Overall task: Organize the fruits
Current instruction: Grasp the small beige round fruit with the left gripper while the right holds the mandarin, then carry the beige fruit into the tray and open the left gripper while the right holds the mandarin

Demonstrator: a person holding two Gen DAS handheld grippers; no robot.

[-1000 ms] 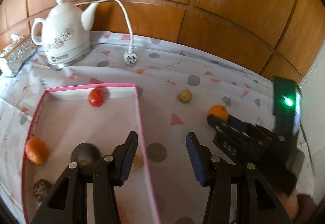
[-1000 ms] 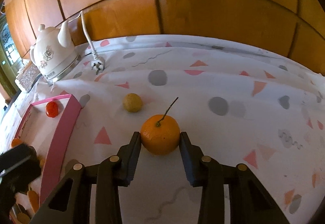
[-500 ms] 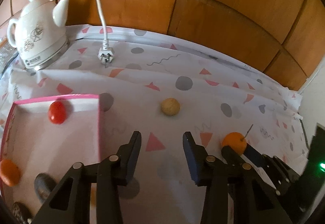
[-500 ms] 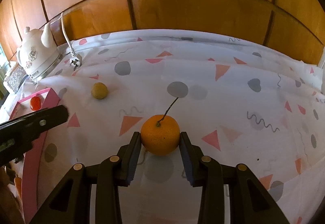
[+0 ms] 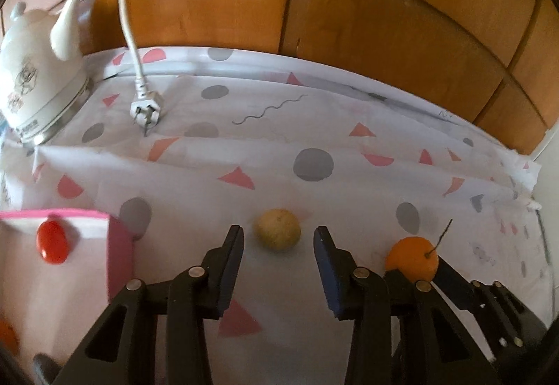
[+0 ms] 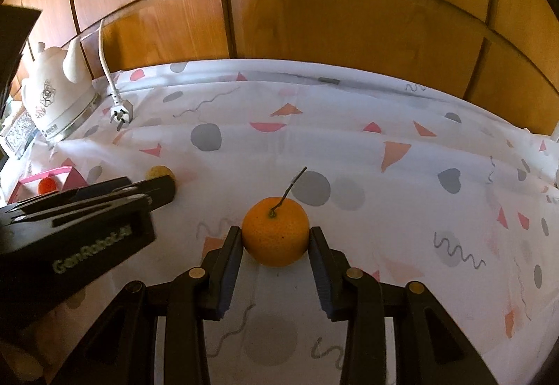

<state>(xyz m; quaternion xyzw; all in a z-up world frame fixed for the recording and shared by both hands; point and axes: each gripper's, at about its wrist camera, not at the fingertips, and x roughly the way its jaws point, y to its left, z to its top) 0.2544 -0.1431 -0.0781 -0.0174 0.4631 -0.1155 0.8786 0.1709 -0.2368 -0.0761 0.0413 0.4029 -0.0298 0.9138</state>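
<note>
A white tablecloth (image 6: 349, 147) printed with pink triangles and grey dots covers the table, backed by a wooden panelled wall (image 6: 349, 18). At the far left of the cloth stands a white ceramic electric kettle (image 5: 31, 77), its unplugged white plug (image 5: 146, 110) lying on the cloth just beside the kettle's base. Nearer than the kettle, a pink-rimmed box (image 5: 118, 245) holds a small red tomato-like fruit (image 5: 52, 241) close to its far wall; an orange fruit (image 5: 5, 332) shows at the picture's lower left edge, and a dark rounded thing beside it is too cropped to name.

Right of the box, a small yellowish-tan round fruit (image 5: 277, 233) rests on the cloth. The left gripper (image 5: 277, 241) has its jaws spread wide, one finger on either side of this fruit with a clear gap on both sides, touching nothing. Nothing lies between the fingers and the fruit.

Farther right from the box, the right gripper (image 6: 276, 245) has its jaws closed on a mandarin with a thin stem (image 6: 275, 235), both pads pressed against its sides. Whether the mandarin rests on the cloth or is lifted just off it cannot be told. In the right wrist view the left gripper's black body crosses the left side, partly hiding the box and the tan fruit.
</note>
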